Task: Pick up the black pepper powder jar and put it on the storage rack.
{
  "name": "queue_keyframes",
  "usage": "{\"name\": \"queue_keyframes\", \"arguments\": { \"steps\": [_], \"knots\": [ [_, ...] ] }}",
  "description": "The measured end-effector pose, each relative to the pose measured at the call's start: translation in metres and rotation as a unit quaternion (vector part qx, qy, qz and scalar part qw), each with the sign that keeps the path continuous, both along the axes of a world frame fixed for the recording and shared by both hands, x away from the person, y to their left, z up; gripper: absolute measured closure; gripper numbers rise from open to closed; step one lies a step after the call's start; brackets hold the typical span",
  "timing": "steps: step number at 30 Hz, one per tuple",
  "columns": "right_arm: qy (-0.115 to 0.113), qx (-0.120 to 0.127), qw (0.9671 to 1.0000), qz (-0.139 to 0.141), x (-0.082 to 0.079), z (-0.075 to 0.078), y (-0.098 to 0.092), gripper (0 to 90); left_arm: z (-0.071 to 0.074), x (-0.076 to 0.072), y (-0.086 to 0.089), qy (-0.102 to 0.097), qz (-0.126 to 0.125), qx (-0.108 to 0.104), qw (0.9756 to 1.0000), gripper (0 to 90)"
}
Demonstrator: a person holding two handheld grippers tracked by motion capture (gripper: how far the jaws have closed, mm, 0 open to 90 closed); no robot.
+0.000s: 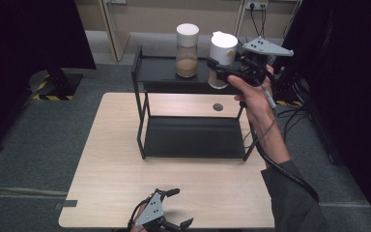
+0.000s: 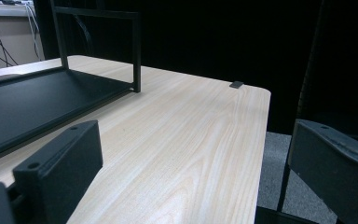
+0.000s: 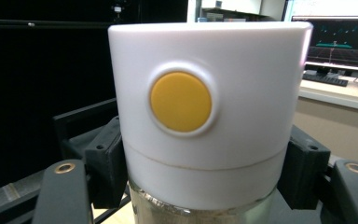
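Note:
A glass jar (image 1: 221, 53) with a white lid and pale brown contents hangs slightly tilted just above the right end of the black rack's top shelf (image 1: 159, 70). My right gripper (image 1: 217, 70) is shut on it below the lid. In the right gripper view the lid (image 3: 242, 93) with its yellow round button (image 3: 181, 101) stands close up, and the black pads (image 3: 105, 163) press on both sides. A second, similar jar (image 1: 187, 48) stands upright on the shelf to its left. My left gripper (image 1: 180, 207) rests open near the table's front edge, nothing between its jaws (image 2: 196, 158).
The black two-level rack (image 1: 193, 137) stands on the far half of the wooden table (image 1: 111, 164). A small dark round hole (image 1: 218, 107) sits in the tabletop under the rack. Cables (image 1: 297, 113) trail at the right. Dark curtains flank both sides.

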State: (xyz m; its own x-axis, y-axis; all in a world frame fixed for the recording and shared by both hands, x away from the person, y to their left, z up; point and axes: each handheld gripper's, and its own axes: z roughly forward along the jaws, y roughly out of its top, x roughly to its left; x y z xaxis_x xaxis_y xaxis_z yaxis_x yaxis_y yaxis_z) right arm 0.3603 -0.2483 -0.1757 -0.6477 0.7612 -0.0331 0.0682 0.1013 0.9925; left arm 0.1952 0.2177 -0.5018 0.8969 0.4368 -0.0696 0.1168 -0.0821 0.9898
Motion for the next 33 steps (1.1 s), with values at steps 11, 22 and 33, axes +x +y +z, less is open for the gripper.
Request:
{"name": "queue_keyframes", "arguments": {
  "steps": [11,22,33],
  "knots": [
    [0.005,0.003,0.9995,-0.03,0.019,0.0,0.009,31.0,-0.001,0.0,0.0,0.002,0.0,-0.002,1.0,2.3],
    [0.009,0.007,0.9986,-0.051,0.037,-0.007,0.019,31.0,0.0,0.0,0.001,0.001,0.001,-0.003,1.0,2.2],
    [0.01,0.009,0.9982,-0.059,0.048,-0.02,0.026,31.0,-0.001,0.0,0.001,0.002,0.0,-0.004,1.0,2.2]
  ]
}}
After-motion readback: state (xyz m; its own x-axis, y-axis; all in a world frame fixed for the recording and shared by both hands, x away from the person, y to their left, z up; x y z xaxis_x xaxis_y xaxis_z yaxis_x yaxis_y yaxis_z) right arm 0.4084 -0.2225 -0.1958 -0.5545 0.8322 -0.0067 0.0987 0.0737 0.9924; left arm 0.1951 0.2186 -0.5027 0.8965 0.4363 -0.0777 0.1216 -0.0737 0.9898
